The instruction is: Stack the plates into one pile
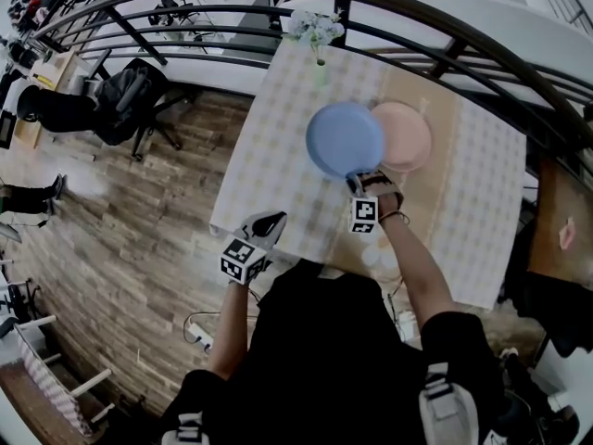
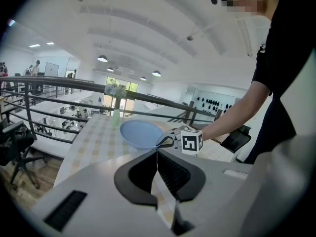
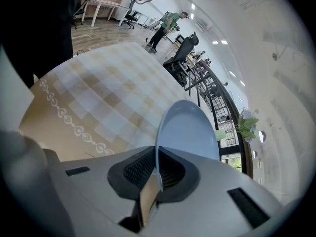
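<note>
A blue plate point(image 1: 345, 139) hangs above the checked table point(image 1: 269, 156), and my right gripper point(image 1: 356, 181) is shut on its near rim. In the right gripper view the blue plate point(image 3: 190, 132) stands on edge between the pads of the right gripper point(image 3: 156, 163). Just right of it a pink plate point(image 1: 408, 135) lies on a tan runner, its left edge hidden under the blue one. My left gripper point(image 1: 267, 222) hovers by the table's front edge, shut on nothing. In the left gripper view the left gripper point(image 2: 157, 154) points at the blue plate point(image 2: 140, 132).
A green vase of pale flowers point(image 1: 318, 35) stands at the table's far edge, just behind the plates. A dark curved railing point(image 1: 185, 26) runs behind the table. An office chair point(image 1: 130, 100) stands on the wooden floor to the left.
</note>
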